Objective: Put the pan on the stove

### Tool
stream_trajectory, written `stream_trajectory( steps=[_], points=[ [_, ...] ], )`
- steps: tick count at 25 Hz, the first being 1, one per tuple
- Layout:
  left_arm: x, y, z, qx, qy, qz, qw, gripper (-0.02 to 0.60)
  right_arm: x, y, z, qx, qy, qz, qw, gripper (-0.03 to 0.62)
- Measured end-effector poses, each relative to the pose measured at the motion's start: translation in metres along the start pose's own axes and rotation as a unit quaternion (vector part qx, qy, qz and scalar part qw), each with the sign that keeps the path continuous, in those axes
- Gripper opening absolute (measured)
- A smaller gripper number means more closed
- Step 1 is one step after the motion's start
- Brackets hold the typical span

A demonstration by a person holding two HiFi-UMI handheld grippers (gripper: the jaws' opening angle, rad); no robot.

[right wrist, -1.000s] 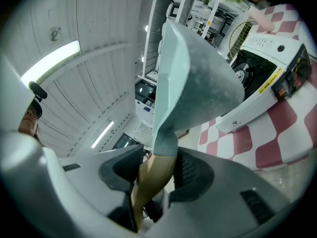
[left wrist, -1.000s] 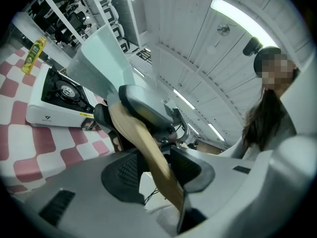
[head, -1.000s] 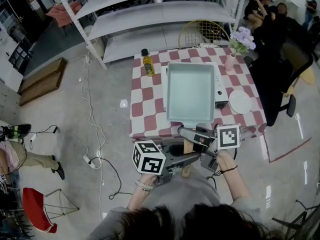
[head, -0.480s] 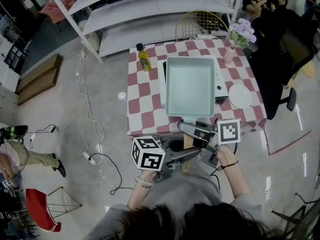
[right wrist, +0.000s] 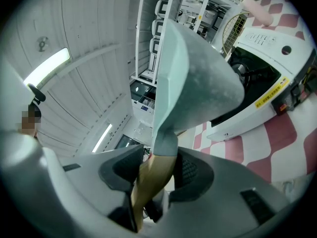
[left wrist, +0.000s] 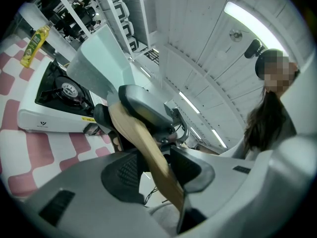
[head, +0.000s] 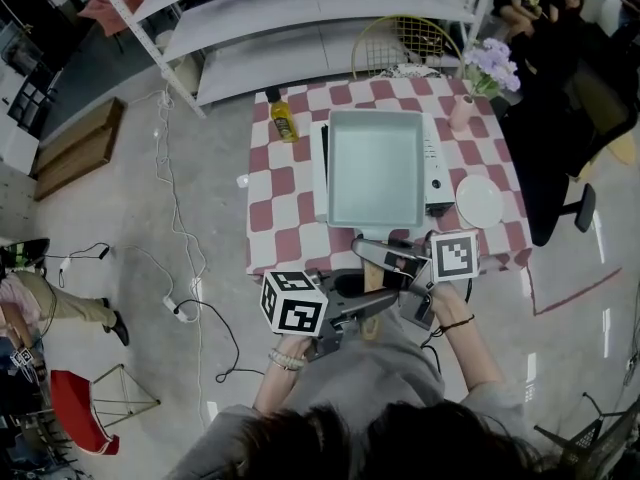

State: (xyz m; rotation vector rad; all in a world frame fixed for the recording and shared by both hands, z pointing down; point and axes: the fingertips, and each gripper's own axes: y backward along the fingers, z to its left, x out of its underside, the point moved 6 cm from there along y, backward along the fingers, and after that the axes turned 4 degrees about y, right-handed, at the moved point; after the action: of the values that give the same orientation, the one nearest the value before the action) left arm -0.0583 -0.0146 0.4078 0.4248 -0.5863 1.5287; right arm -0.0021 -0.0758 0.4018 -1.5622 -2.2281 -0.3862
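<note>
Left gripper [head: 385,303]: closed on the wooden handle [head: 371,286], its dark ribbed pads pressing both sides near the handle's free end. It reaches in from the person's left, with the marker cube outboard.
Right gripper [head: 372,260]: clamped on the same handle, further up beside the pan's socket. It comes in from the right and crosses above the left one.
Left hand [head: 297,346]: low, close to the body, with a beaded band at the wrist.
Right hand [head: 450,313]: behind its marker cube, with a dark band at the wrist.
Pan [head: 375,168]: square, pale teal, matte, with raised walls and rounded corners. It is held over the stove and covers most of it. Its near side is tilted clear of the burner; I cannot tell whether the far edge touches.
Stove [head: 436,168]: white portable single burner with a black grate.
Desk [head: 285,198]: covered in a red-and-white checked cloth.
Bottle [head: 284,123]: yellow with a dark cap, at the far left corner.
Plate [head: 480,201]: white, round, to the right of the stove.
</note>
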Motion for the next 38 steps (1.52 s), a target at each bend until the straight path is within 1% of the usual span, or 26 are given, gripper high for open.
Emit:
stream_trajectory(
  steps=[7,18,21,25,29,33,38],
  points=[
    [-0.018,-0.013,0.013,-0.012,0.01,-0.009,0.9998,0.172,-0.023,0.001,-0.013,-0.012,-0.006,0.014,1.0,0.179],
    [-0.038,-0.025,0.031,-0.037,0.022,-0.021,0.9988,0.172,-0.047,-0.001,-0.033,-0.028,-0.016,0.039,0.999,0.179],
    [-0.041,-0.028,0.036,-0.043,0.025,-0.02,0.9985,0.172,-0.051,-0.002,-0.038,-0.034,-0.022,0.044,0.998,0.179],
    [-0.045,-0.033,0.043,-0.05,0.032,-0.022,0.998,0.172,-0.056,0.0,-0.051,-0.027,-0.025,0.056,0.998,0.179],
    [-0.05,-0.038,0.05,-0.058,0.036,-0.022,0.9974,0.173,-0.064,-0.002,-0.054,-0.045,-0.028,0.062,0.997,0.179],
    [-0.054,-0.042,0.057,-0.067,0.042,-0.023,0.9966,0.172,-0.068,-0.002,-0.064,-0.044,-0.039,0.071,0.996,0.179],
    [-0.058,-0.046,0.065,-0.075,0.05,-0.021,0.9957,0.173,-0.074,-0.003,-0.074,-0.045,-0.038,0.08,0.995,0.179]
  ],
)
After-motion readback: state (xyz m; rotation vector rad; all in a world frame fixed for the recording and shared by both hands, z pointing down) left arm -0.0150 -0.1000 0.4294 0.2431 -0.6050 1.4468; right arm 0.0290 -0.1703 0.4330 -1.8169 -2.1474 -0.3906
